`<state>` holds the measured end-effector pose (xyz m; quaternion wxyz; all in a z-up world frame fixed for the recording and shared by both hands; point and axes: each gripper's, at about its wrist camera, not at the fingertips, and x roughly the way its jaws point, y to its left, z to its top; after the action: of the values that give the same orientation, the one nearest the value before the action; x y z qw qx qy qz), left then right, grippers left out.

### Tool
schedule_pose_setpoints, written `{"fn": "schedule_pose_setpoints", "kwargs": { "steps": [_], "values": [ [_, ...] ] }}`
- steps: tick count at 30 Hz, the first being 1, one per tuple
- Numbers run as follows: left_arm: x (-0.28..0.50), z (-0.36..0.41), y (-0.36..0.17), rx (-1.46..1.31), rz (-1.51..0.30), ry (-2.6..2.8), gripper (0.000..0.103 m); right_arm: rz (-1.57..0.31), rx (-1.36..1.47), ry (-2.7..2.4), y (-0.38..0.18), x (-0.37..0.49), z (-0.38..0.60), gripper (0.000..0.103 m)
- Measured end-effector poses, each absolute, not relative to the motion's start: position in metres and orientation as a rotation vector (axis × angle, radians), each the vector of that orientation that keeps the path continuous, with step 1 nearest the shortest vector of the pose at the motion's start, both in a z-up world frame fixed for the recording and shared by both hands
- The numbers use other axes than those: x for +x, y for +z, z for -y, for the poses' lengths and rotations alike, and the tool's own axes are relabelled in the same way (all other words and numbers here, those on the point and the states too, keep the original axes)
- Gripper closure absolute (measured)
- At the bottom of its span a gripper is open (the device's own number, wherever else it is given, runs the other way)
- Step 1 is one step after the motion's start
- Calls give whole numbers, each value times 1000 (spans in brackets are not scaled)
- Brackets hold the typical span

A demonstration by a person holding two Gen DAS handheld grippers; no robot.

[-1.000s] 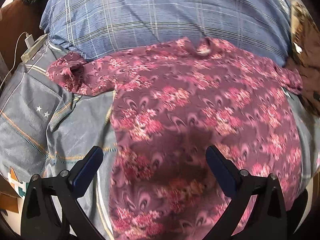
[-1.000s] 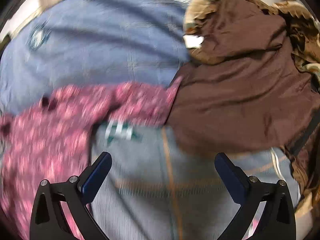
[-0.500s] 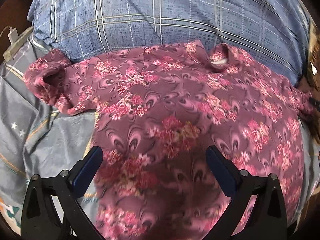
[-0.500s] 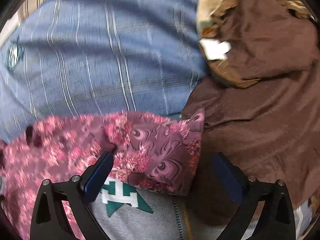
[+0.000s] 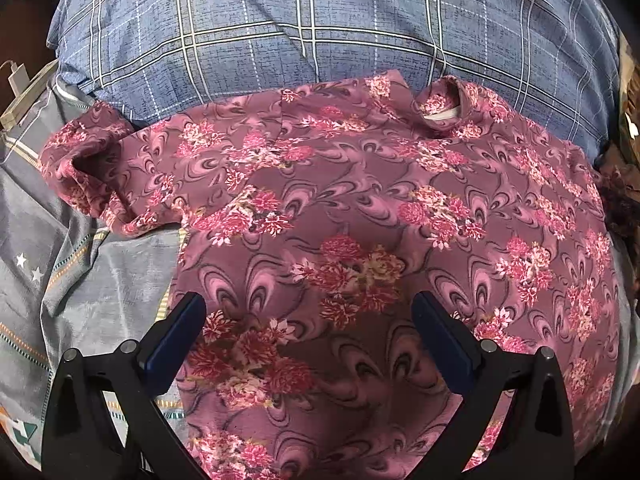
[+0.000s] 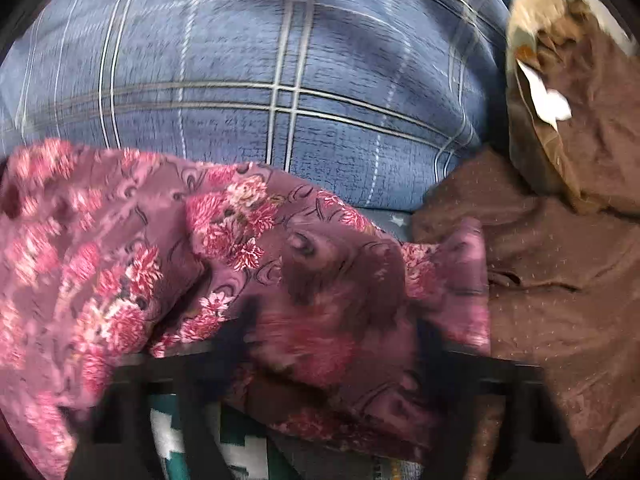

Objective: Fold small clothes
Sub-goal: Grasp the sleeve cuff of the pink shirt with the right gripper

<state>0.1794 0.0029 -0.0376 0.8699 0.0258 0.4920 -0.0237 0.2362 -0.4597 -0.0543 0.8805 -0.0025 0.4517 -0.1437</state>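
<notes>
The floral shirt (image 5: pixel 360 216) lies spread on the grey bedsheet (image 5: pixel 92 296), its collar (image 5: pixel 440 106) up against the blue plaid pillow (image 5: pixel 320 24); one sleeve (image 5: pixel 84 172) is bunched at the left; the left tool (image 5: pixel 308 320) hovers over the shirt body with its jaws apart; the right tool (image 6: pixel 332 344) is blurred, the other sleeve (image 6: pixel 340 280) lying between its jaws, and I cannot tell whether it grips; brown clothes (image 6: pixel 560 260) lie just beside that sleeve.

floral shirt (image 6: pixel 248 264) beside brown garment (image 6: pixel 560 264)
</notes>
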Motion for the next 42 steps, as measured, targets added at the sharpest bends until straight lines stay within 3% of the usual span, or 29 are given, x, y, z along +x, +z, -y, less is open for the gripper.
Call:
{"fn": "schedule_pose_setpoints", "kwargs": {
  "steps": [1, 2, 7, 11, 14, 16, 18, 19, 26, 29, 31, 32, 34, 37, 38, 39, 40, 42],
  "values": [
    [179, -4, -36, 47, -1029, -48, 0, -924, 14, -310, -46, 230, 469, 90],
    [178, -6, -34, 44, -1027, -45, 0, -899, 24, -325, -35, 221, 479, 91],
    [177, -12, -32, 46, -1015, -7, 0, -749, 218, -433, 12, 160, 564, 92],
    [187, -13, -50, 21, -1082, 19, 0, -741, 499, -511, 2, 121, 641, 89],
    [188, -8, -64, 60, -1126, 49, 0, -638, 635, -494, 4, 91, 653, 82],
    [185, -5, -61, 67, -1126, 46, 0, -554, 709, -453, 8, 73, 655, 66],
    [181, -4, -50, 48, -1096, 25, 0, -495, 742, -430, 9, 63, 656, 37],
    [179, -3, -44, 39, -1079, 22, 0, -491, 747, -428, 8, 60, 658, 33],
    [186, 9, -44, 30, -1097, 3, 0, -492, 754, -385, -4, 76, 651, 33],
    [191, 13, -56, 32, -1131, -2, 0, -372, 730, -343, 11, 51, 635, 33],
    [194, 15, -61, 25, -1141, -9, 0, -359, 656, -382, 15, 49, 625, 27],
    [195, 16, -62, 22, -1141, -13, 0, -394, 604, -403, 15, 55, 620, 19],
    [196, 17, -62, 15, -1136, -26, 0, -497, 505, -471, 11, 72, 616, 18],
    [197, 17, -60, 21, -1114, -38, 0, -529, 480, -516, 8, 85, 624, 23],
    [198, 17, -60, 27, -1105, -38, 0, -552, 479, -527, 7, 90, 629, 37],
    [199, 16, -61, 33, -1099, -36, 0, -572, 493, -516, 7, 93, 634, 82],
    [200, 15, -63, 38, -1096, -37, 0, -588, 525, -496, 8, 95, 640, 96],
    [205, 11, -68, 46, -1091, -43, 0, -533, 531, -474, 20, 84, 638, 97]
  ]
}}
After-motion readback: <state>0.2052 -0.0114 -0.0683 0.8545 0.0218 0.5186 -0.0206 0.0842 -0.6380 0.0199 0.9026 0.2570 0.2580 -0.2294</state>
